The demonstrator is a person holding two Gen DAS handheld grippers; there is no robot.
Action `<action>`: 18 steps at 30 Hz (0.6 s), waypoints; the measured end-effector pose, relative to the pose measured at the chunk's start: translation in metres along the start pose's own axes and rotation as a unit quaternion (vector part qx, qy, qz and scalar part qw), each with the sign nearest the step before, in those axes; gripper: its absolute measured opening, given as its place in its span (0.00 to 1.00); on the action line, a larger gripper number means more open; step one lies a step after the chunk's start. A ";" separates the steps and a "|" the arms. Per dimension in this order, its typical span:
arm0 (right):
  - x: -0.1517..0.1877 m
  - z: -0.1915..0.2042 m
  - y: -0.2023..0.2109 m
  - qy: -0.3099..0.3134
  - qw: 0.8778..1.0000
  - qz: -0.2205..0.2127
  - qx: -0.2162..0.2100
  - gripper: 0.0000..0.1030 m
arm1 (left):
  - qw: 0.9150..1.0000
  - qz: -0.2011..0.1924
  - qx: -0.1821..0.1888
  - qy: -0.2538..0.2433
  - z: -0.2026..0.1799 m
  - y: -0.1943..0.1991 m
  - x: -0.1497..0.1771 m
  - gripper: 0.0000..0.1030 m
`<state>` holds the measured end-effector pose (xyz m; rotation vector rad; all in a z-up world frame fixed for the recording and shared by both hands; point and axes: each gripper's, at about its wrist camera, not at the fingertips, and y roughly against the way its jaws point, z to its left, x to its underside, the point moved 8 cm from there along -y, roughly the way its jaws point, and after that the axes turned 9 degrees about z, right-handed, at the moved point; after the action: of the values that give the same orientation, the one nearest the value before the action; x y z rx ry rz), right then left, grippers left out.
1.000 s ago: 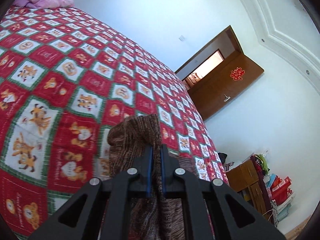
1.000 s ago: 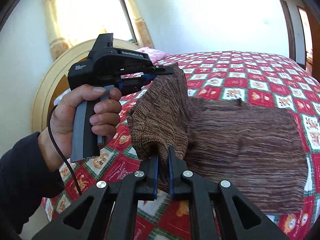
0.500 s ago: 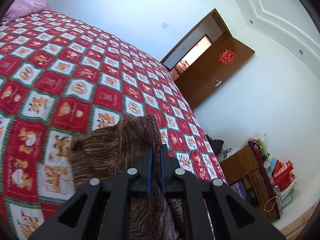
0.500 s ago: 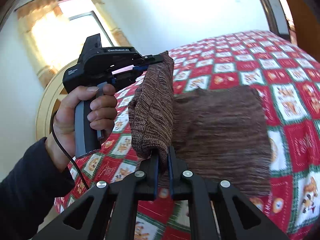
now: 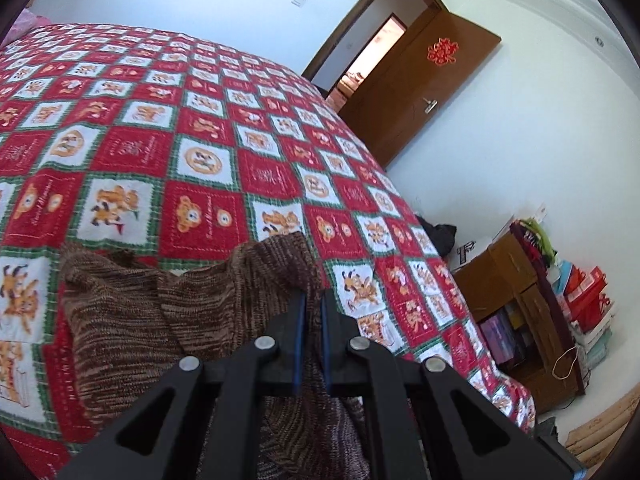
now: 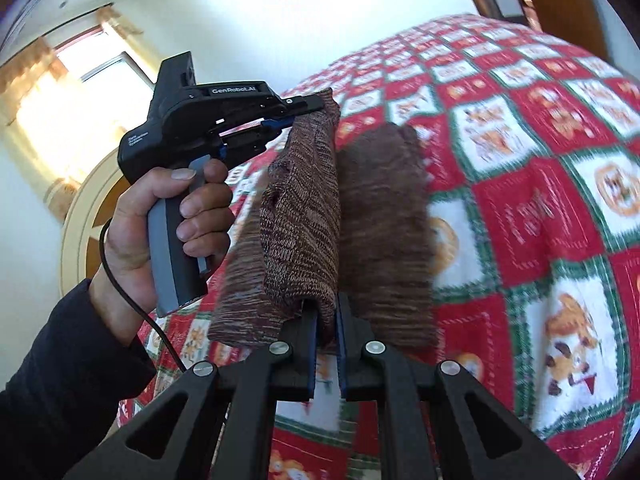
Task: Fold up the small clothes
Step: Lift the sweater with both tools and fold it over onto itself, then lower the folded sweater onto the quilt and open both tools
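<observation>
You have swept both hand-held grippers, left (image 5: 310, 312) and right (image 6: 326, 320), each clamped on the brown knit garment's (image 6: 300, 216) lifted edge, across the bed (image 5: 168, 152), nearly closing the fold.

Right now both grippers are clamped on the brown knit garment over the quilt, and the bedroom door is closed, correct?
Not quite: the door stands open, as the left wrist view shows. The rest holds: the left gripper and right gripper are both shut on the brown knit garment above the red patterned quilt.
</observation>
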<state>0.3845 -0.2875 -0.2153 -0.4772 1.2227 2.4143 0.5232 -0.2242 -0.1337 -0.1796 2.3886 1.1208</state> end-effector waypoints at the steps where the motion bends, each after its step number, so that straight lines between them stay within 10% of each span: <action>1: 0.001 -0.005 -0.001 -0.007 1.000 0.003 0.002 0.07 | 1.000 0.004 0.000 0.000 -0.001 -0.006 0.003 0.07; 9: 0.017 -0.036 -0.011 -0.056 0.997 0.031 -0.031 0.09 | 0.995 0.003 -0.055 -0.088 -0.031 -0.007 0.027 0.11; 14: 0.012 -0.048 0.008 -0.060 0.998 -0.005 0.000 0.33 | 0.975 -0.061 -0.123 -0.177 -0.037 0.049 0.063 0.53; 18: 0.000 -0.058 0.027 -0.068 0.995 -0.048 0.053 0.36 | 0.964 -0.059 -0.176 -0.188 -0.005 0.063 0.104 0.53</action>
<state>0.3782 -0.3496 -0.2290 -0.3259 1.2325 2.2485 0.4104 -0.1777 -0.1384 -0.2041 1.8126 1.3779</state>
